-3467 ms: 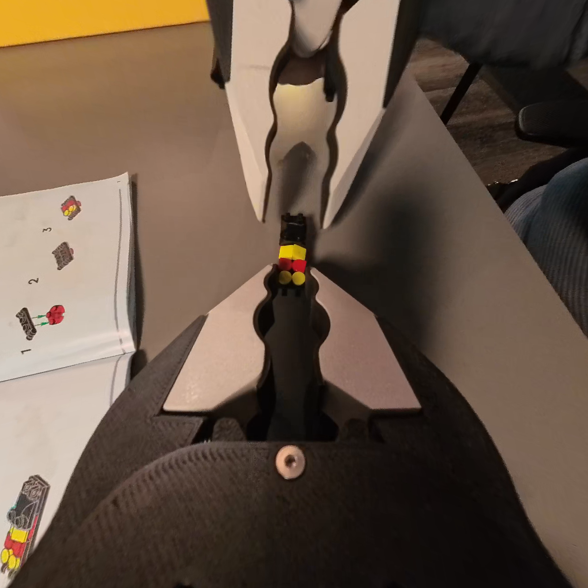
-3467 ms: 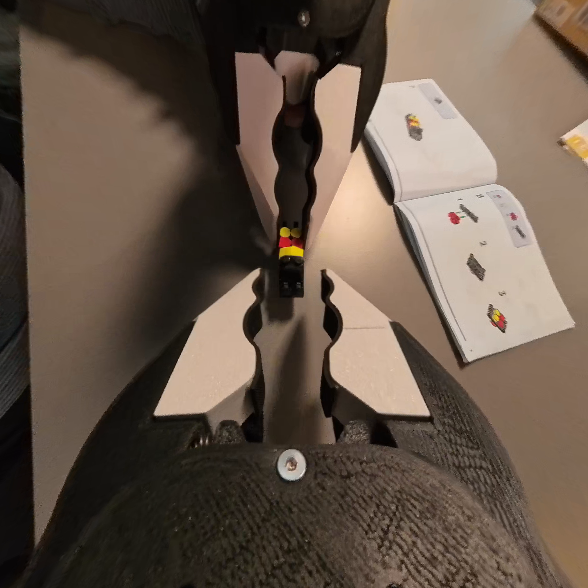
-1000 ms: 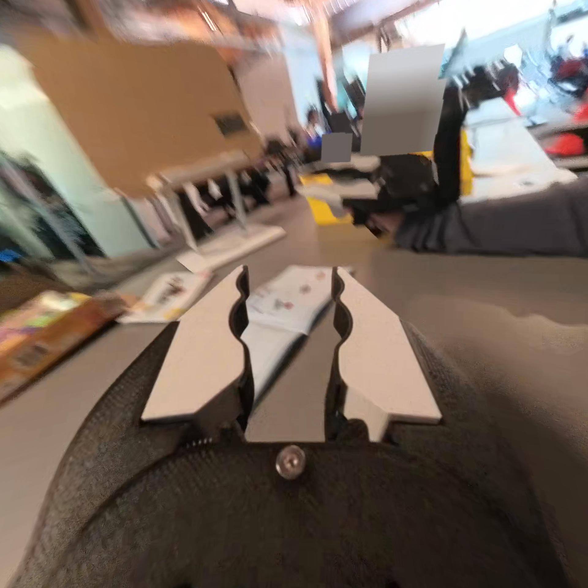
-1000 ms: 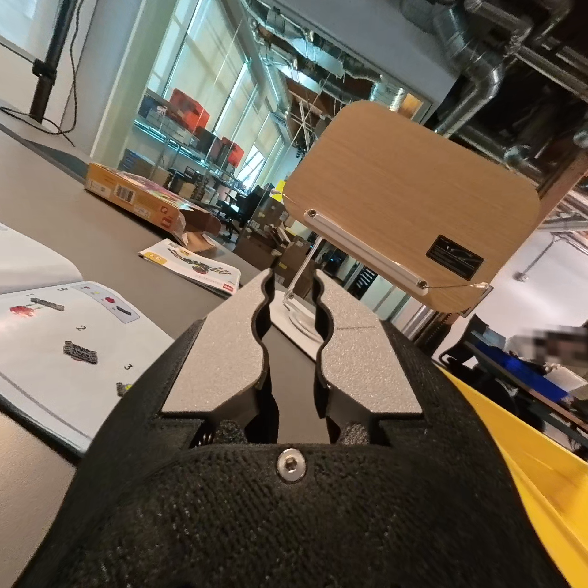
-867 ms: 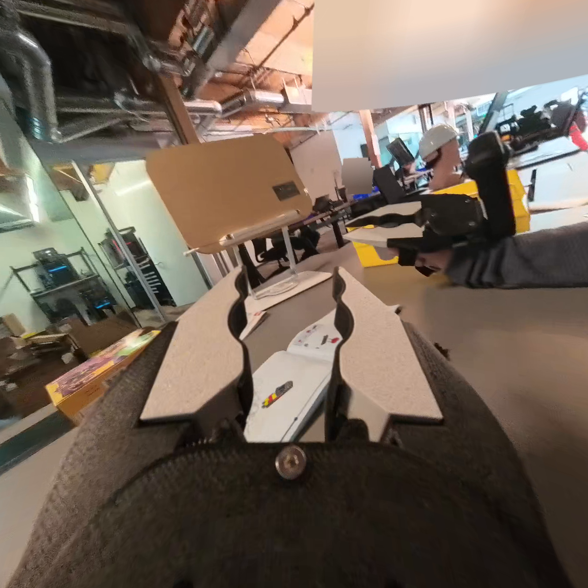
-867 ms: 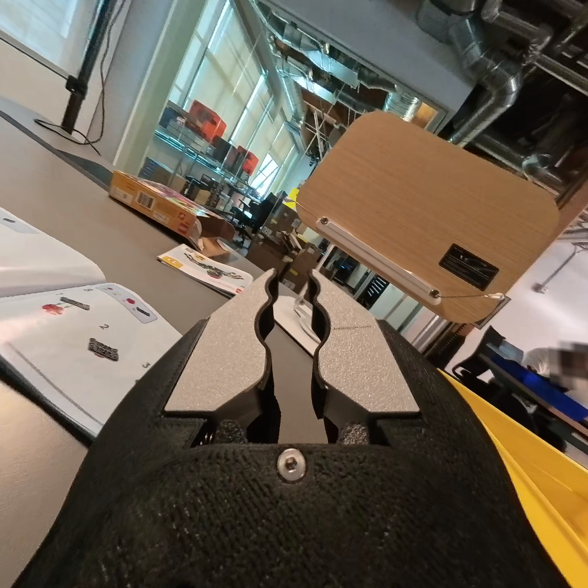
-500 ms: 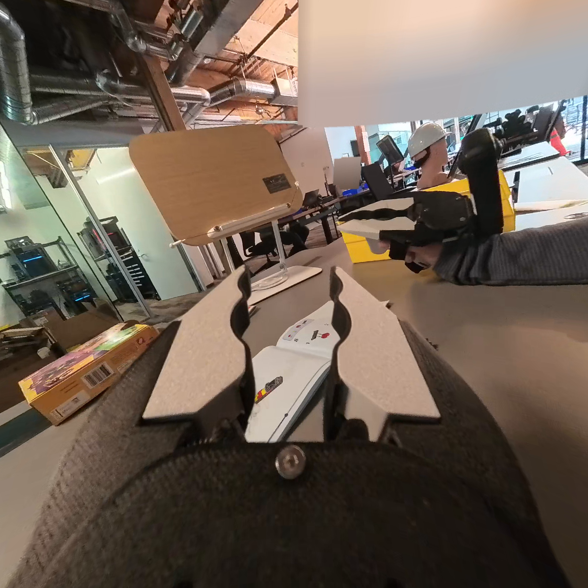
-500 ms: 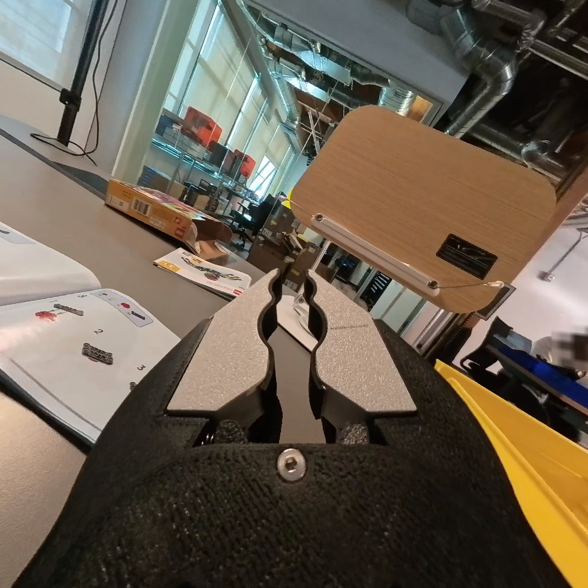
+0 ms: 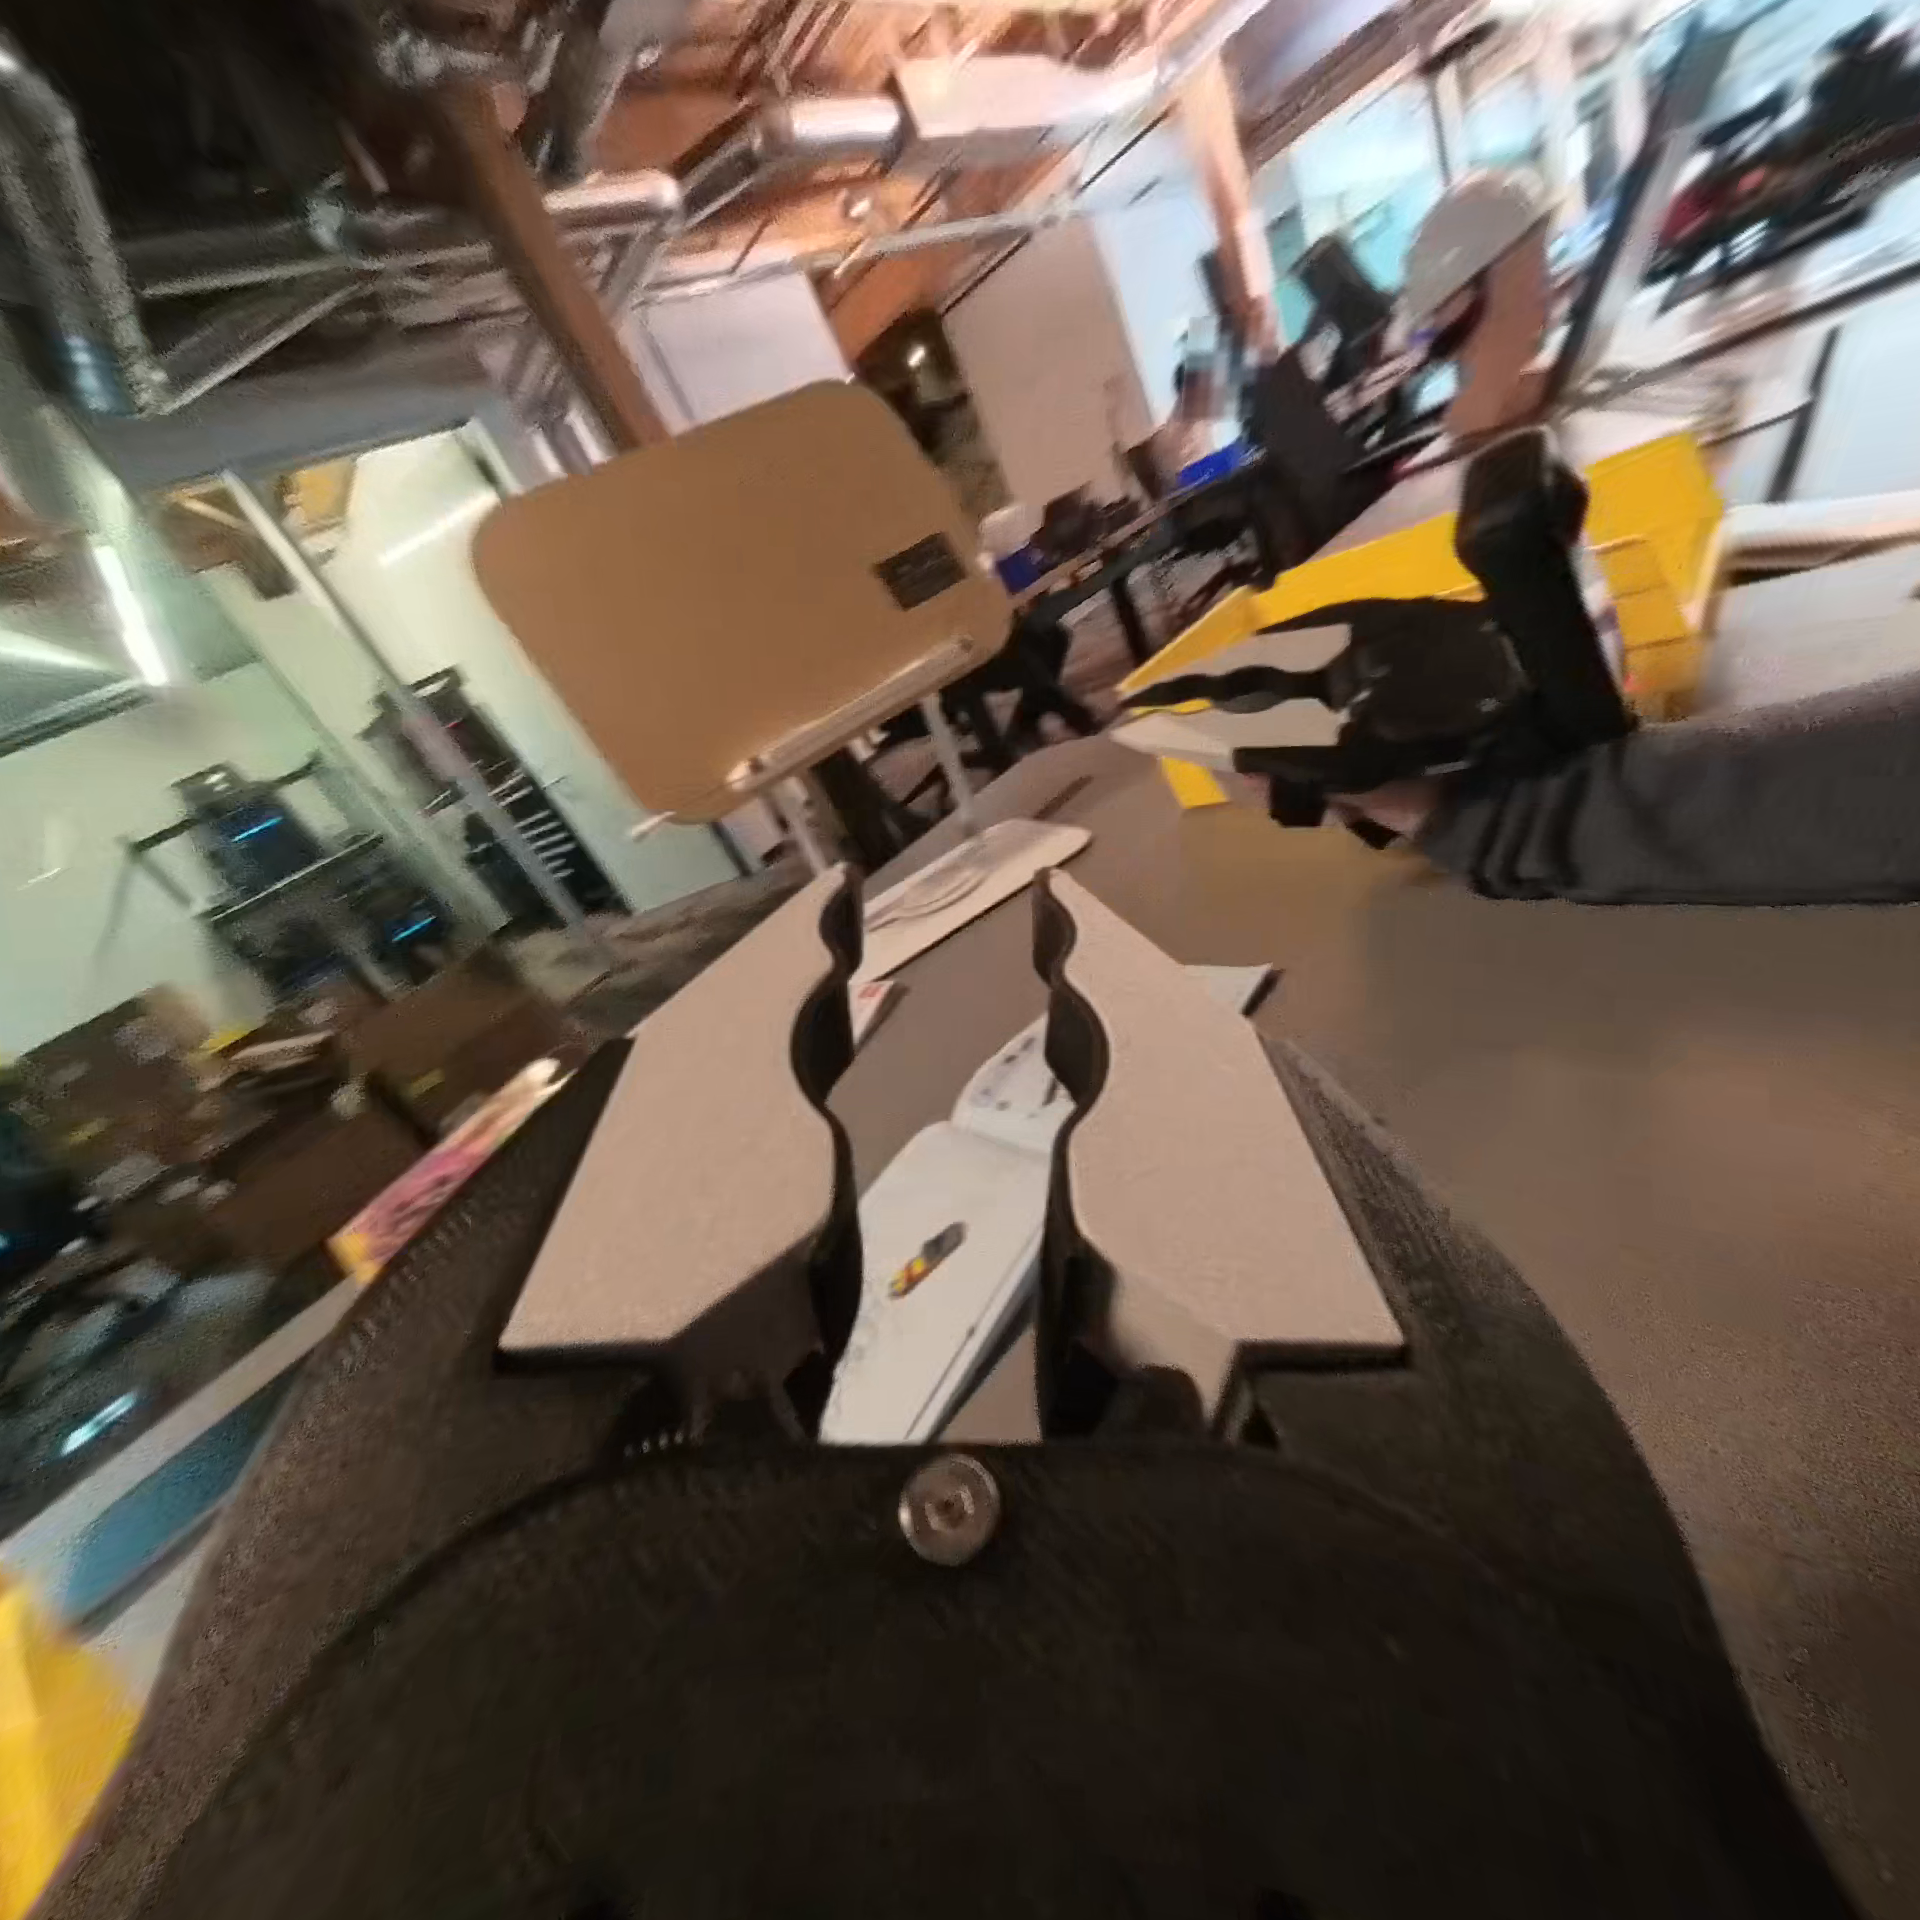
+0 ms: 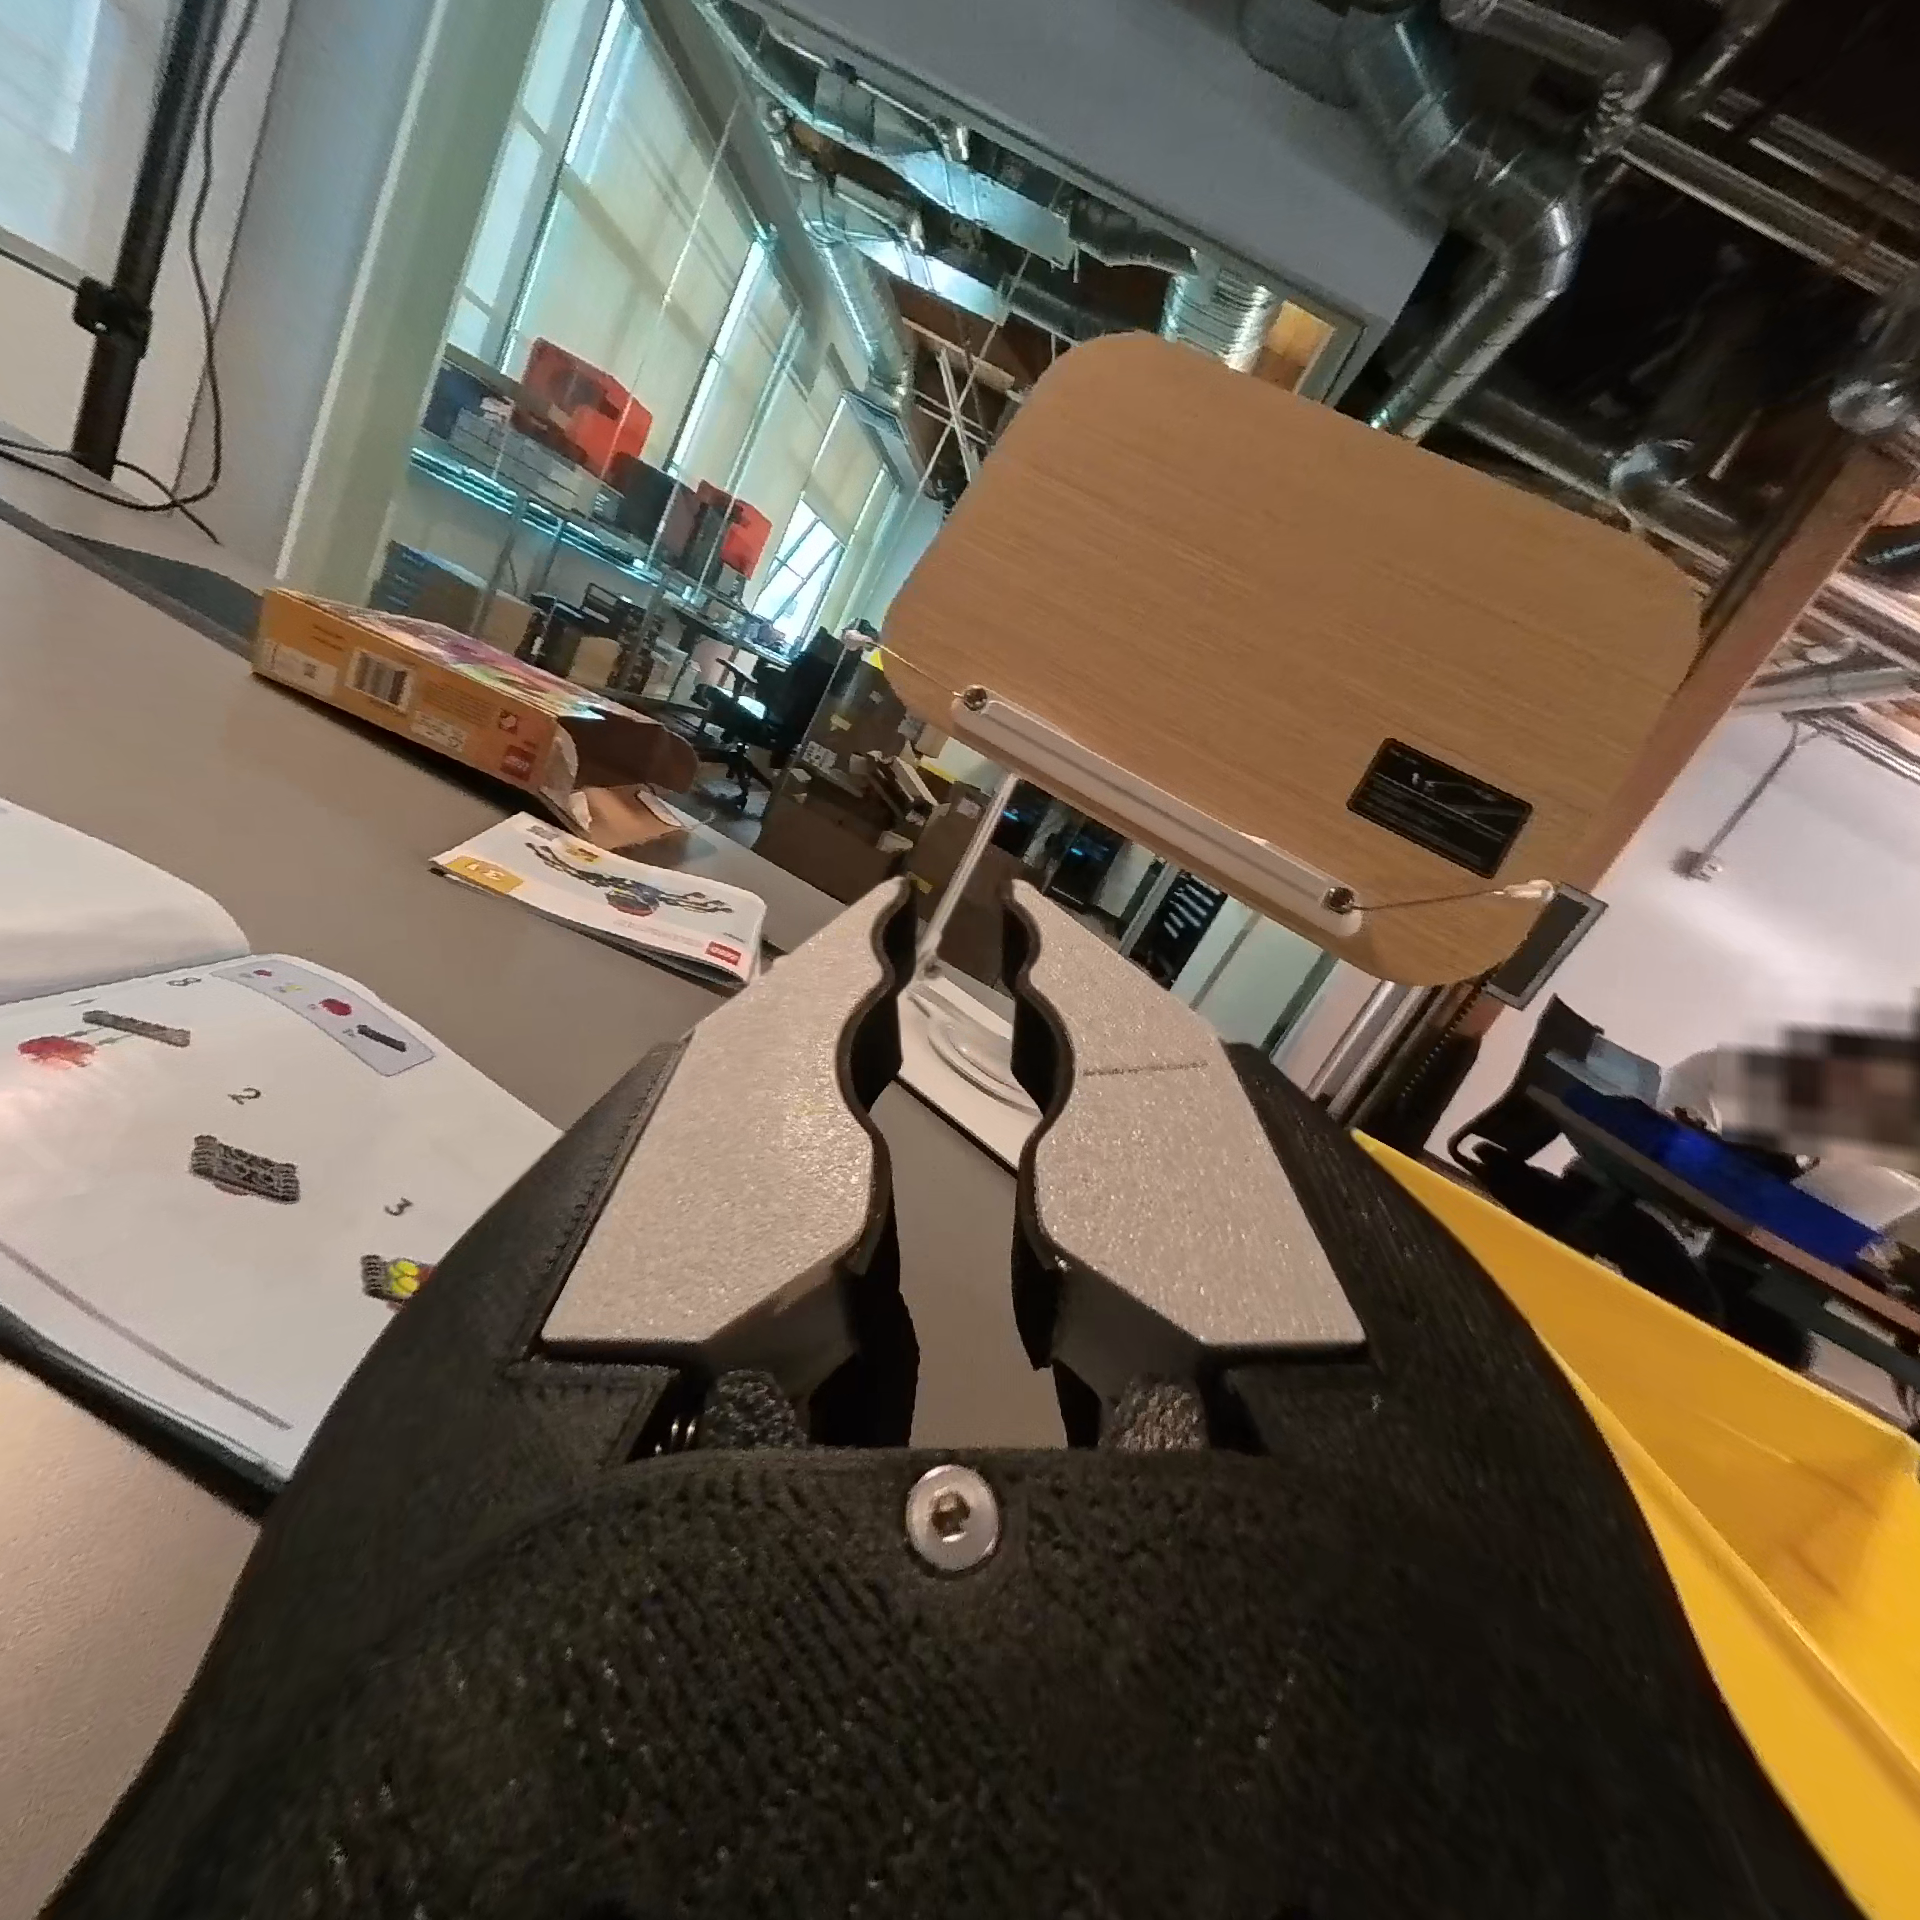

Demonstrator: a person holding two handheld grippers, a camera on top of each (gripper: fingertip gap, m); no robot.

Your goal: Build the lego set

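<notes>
My left tongs [image 9: 943, 914] stand apart and empty above the open instruction booklet [image 9: 935, 1257] on the desk [image 9: 1558, 1060]. My right tongs [image 10: 958, 902] stand narrowly apart, also empty. No lego model shows in either view; progress cannot be judged.

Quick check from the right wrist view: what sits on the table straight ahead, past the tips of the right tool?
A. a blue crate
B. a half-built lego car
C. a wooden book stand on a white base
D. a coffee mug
C. Beyond the open, empty right tool, the wooden book stand rises on a thin post from its white base on the table.
</notes>
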